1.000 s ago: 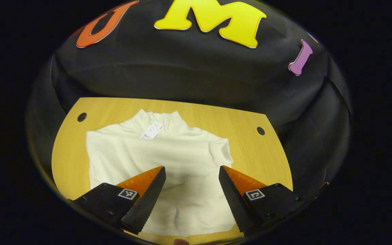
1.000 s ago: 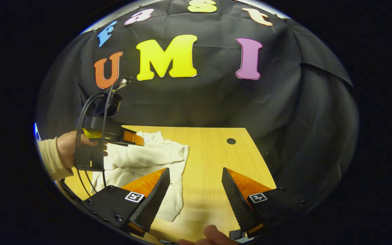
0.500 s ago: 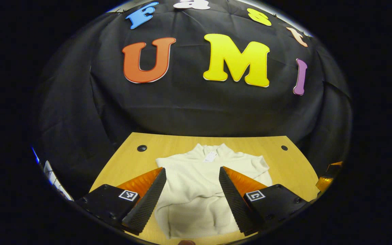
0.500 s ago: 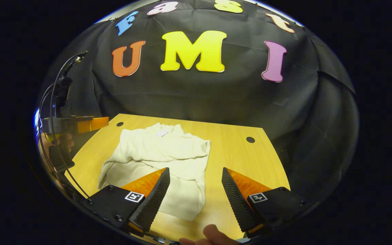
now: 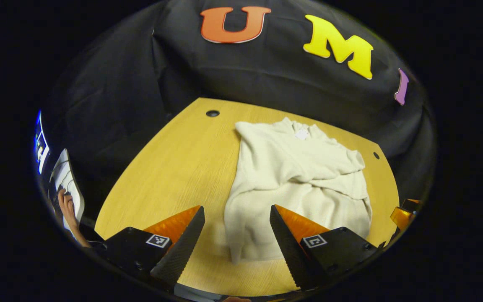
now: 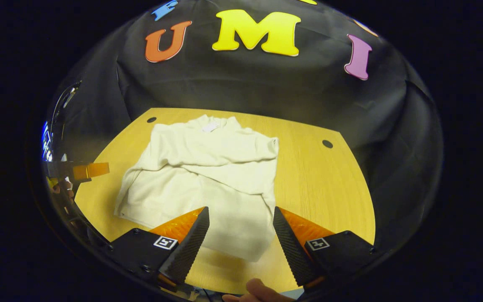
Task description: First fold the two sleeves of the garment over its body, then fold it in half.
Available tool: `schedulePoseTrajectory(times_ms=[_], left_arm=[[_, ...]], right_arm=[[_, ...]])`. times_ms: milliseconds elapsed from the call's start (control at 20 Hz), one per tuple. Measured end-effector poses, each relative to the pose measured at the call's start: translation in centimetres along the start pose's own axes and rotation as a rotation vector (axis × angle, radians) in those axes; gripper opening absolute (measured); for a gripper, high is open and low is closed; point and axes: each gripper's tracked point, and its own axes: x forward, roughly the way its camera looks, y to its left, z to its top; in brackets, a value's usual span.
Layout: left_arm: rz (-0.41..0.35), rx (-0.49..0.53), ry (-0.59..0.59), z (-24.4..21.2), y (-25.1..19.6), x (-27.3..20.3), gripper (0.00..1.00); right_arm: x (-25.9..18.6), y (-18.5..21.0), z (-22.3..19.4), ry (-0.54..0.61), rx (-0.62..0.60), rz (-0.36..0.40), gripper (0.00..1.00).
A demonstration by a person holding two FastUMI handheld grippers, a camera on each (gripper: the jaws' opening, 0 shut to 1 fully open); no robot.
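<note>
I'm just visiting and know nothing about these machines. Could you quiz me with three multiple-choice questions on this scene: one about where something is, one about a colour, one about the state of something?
1. Where does the garment lie?
A. on the wooden table
B. on the floor
C. hanging on the wall

2. What colour is the garment?
A. red
B. cream white
C. dark blue

3. How stands the right gripper?
A. shut on the garment
B. shut on nothing
C. open, holding nothing

Answers:
1 A, the cloth lies on the yellow wood.
2 B, it is pale throughout.
3 C, its fingers stand apart above the hem, gripping nothing.
</note>
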Motion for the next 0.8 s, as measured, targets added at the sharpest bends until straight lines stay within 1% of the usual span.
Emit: schedulePoseTrajectory(times_ms=[100, 250, 300, 350, 550, 650, 700, 750, 800], left_arm=[[0.001, -0.015, 0.088, -3.1, 0.4, 1.0, 0.99], [-0.009, -0.025, 0.232, -6.8, 0.2, 2.1, 0.99], [-0.004, -0.029, 0.277, -7.7, 0.1, 2.2, 0.99], [-0.016, -0.034, 0.309, -8.3, -0.3, 2.3, 0.99], [-0.039, -0.024, 0.399, -8.6, -1.6, 2.4, 0.97], [-0.035, -0.014, 0.441, -8.3, -1.8, 2.5, 0.96], [-0.034, -0.005, 0.443, -7.6, -1.8, 2.5, 0.95], [-0.023, 0.010, 0.461, -7.1, -2.1, 2.5, 0.93], [-0.013, 0.038, 0.479, -6.8, -2.2, 2.5, 0.93]], right_arm=[[1.7, -0.6, -2.2, 0.068, 0.023, -0.021, 0.96], [4.2, -2.0, -6.5, 0.208, 0.067, -0.072, 0.96], [4.7, -2.3, -7.6, 0.247, 0.086, -0.082, 0.96], [5.1, -2.6, -8.6, 0.289, 0.101, -0.092, 0.96], [6.3, -3.6, -11.5, 0.396, 0.160, -0.126, 0.96], [6.8, -3.6, -12.3, 0.445, 0.173, -0.125, 0.96], [7.0, -3.5, -12.5, 0.468, 0.170, -0.116, 0.96], [7.2, -3.4, -12.1, 0.461, 0.175, -0.101, 0.96], [7.6, -3.0, -12.0, 0.461, 0.181, -0.090, 0.94]])
